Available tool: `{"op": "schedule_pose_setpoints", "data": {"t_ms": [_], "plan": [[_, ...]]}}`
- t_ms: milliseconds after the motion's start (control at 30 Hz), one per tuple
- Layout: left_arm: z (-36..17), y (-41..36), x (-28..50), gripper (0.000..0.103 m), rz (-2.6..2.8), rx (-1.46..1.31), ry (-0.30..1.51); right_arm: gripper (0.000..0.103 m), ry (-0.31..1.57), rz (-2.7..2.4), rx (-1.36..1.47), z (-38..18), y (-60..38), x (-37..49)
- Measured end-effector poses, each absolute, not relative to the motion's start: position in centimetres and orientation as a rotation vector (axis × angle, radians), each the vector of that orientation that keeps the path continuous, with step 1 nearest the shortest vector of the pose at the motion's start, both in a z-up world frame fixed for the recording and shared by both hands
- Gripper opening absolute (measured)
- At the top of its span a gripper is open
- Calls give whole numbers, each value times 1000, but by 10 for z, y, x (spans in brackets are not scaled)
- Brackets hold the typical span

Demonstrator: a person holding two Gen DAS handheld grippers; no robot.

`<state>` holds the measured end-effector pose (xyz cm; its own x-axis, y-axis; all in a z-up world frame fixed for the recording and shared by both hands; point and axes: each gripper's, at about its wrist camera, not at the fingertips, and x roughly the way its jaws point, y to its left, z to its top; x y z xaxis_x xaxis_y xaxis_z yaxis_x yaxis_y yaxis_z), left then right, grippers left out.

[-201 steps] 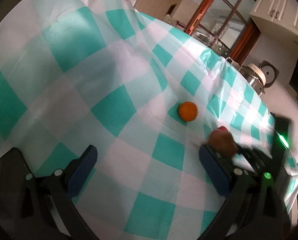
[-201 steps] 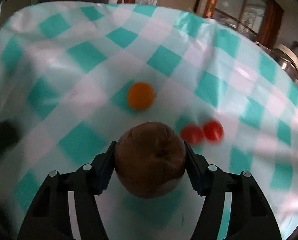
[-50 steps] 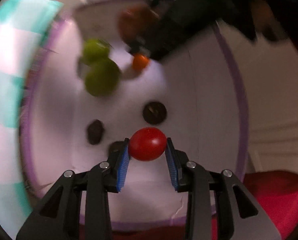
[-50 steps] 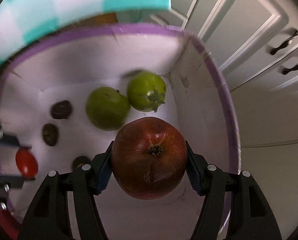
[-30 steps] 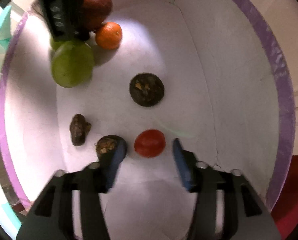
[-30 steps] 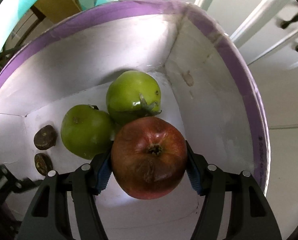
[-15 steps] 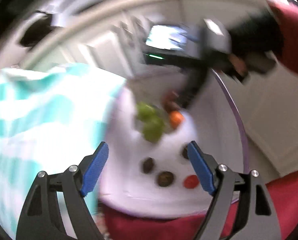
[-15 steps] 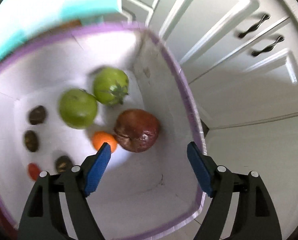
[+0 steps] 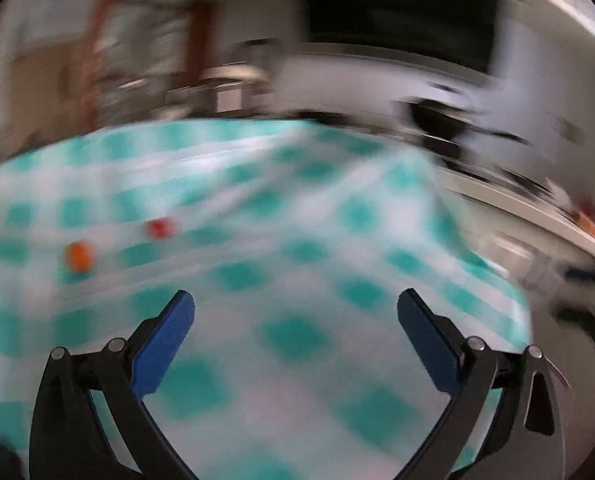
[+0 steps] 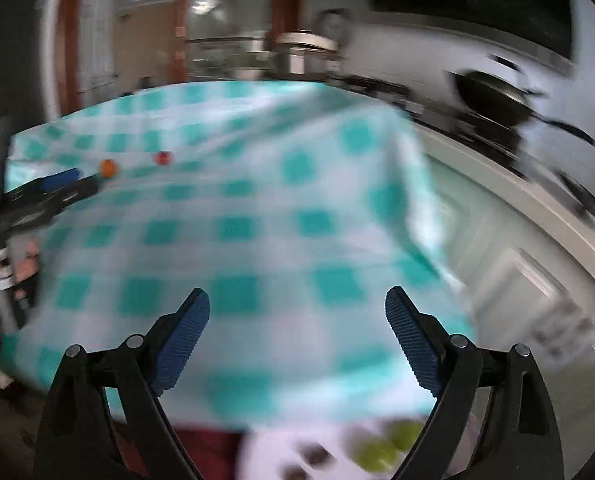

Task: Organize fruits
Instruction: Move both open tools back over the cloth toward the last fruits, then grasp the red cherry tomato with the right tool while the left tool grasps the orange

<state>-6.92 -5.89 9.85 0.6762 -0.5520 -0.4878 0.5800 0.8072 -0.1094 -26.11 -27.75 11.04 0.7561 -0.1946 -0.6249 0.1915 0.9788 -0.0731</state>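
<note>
Both views are motion-blurred. An orange fruit point(image 9: 79, 256) and a small red tomato point(image 9: 160, 228) lie on the teal-and-white checked tablecloth point(image 9: 297, 280), far left of my open, empty left gripper point(image 9: 295, 312). In the right wrist view the orange point(image 10: 108, 168) and the tomato point(image 10: 163, 157) lie far off. My right gripper point(image 10: 297, 312) is open and empty above the table's near edge. The left gripper point(image 10: 57, 184) reaches in from the left near the orange. Below, the white box point(image 10: 281, 448) holds two green fruits point(image 10: 389, 446) and dark ones.
A kitchen counter point(image 10: 517, 184) with a dark pan point(image 10: 493, 96) runs along the right. White cabinet doors point(image 10: 537, 288) stand beyond the table's right edge. A wooden-framed glass door point(image 10: 185, 32) is at the back.
Both grippers have swung up and away from the white box to face the table. The red-brown apple and the tomato they held earlier stay in the box.
</note>
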Motion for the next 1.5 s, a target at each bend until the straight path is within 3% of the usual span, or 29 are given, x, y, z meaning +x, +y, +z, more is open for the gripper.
{"op": "schedule_pose_setpoints", "data": {"t_ms": [300,567,733,833,1067,1500], "plan": [[66,40,95,102,-83,-216,639,86,793,47,7,45,-180,-47],[44,91,113,102,-72,-392,696,82,843,76,5,17,-145,119],[30,81,121,102,-96,-369,712,74,882,86,2,7,-137,185],[27,72,124,102,-109,-337,705,68,905,109,-20,4,-132,203],[22,71,124,102,-113,-355,726,38,900,105,-115,3,-120,208],[20,60,123,102,-132,-318,751,38,692,108,196,28,-161,97]]}}
